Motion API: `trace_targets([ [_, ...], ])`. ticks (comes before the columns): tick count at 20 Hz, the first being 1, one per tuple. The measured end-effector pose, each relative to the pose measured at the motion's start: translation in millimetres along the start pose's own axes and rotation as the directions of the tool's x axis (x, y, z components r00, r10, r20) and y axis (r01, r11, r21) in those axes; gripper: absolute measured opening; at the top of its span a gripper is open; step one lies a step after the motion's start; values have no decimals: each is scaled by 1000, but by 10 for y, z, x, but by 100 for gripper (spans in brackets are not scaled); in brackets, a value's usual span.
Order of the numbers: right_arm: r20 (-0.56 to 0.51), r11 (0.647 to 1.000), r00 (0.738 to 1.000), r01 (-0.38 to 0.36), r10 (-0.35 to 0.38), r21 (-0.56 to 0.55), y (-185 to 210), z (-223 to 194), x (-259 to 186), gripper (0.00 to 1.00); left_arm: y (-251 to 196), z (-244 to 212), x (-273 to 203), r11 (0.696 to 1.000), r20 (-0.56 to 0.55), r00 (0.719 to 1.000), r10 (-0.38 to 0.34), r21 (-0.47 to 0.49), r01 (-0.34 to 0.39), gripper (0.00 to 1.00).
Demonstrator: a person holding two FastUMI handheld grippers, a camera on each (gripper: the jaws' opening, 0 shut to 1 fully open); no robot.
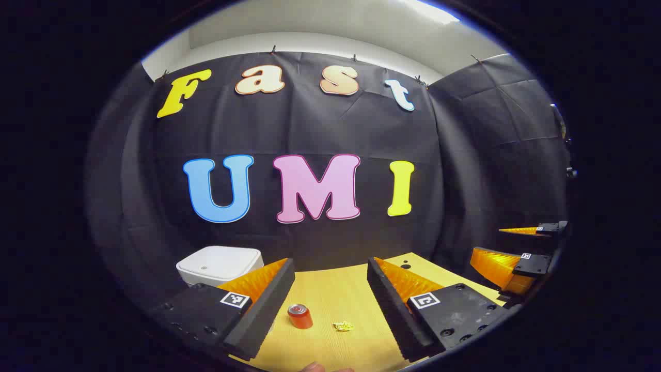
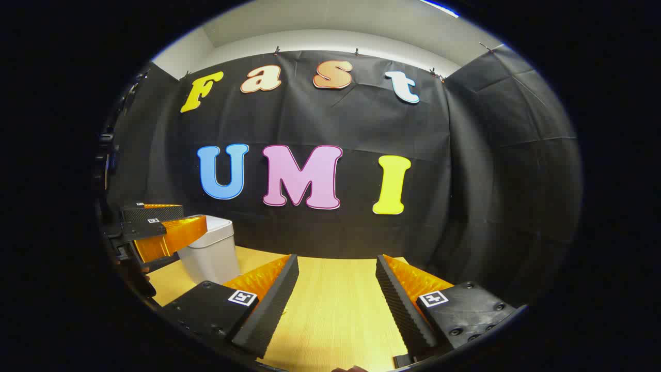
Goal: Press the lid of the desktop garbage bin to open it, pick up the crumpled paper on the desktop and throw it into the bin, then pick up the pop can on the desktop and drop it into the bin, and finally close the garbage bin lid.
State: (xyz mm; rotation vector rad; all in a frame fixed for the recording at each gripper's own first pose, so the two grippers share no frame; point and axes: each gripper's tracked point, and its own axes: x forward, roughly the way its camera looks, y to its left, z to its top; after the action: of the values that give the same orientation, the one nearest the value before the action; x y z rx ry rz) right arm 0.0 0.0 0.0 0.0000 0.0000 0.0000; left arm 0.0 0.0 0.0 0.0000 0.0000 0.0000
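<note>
The white desktop bin (image 1: 219, 264) stands at the back left of the wooden table with its lid down; in the right gripper view the bin (image 2: 214, 253) is at the left. A red pop can (image 1: 300, 316) stands upright on the table, and a small yellow crumpled paper (image 1: 343, 326) lies just right of it. My left gripper (image 1: 330, 263) hangs open above and short of both, holding nothing. My right gripper (image 2: 338, 258) is open over bare table. Each gripper sees the other: the right gripper (image 1: 488, 242) at the far right, the left gripper (image 2: 191, 213) in front of the bin.
The yellow wooden table (image 2: 335, 310) ends at the black cloth wall behind. A small dark hole (image 1: 405, 266) marks the table's far right part. A person's fingertip (image 1: 312, 367) shows at the bottom edge.
</note>
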Motion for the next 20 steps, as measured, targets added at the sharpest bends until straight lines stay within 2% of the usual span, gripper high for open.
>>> trace_targets([
  [1,6,1000,1000,0,0,-4,11,25,11,98,13,-10,-7,1000,-1,1000,0,-6,0,97],
  [12,23,1000,1000,-14,14,-12,113,153,251,97,423,61,37,997,13,997,73,0,-73,97],
  [20,7,999,1000,-21,21,-37,146,144,383,97,469,86,34,998,42,997,57,20,-58,97],
])
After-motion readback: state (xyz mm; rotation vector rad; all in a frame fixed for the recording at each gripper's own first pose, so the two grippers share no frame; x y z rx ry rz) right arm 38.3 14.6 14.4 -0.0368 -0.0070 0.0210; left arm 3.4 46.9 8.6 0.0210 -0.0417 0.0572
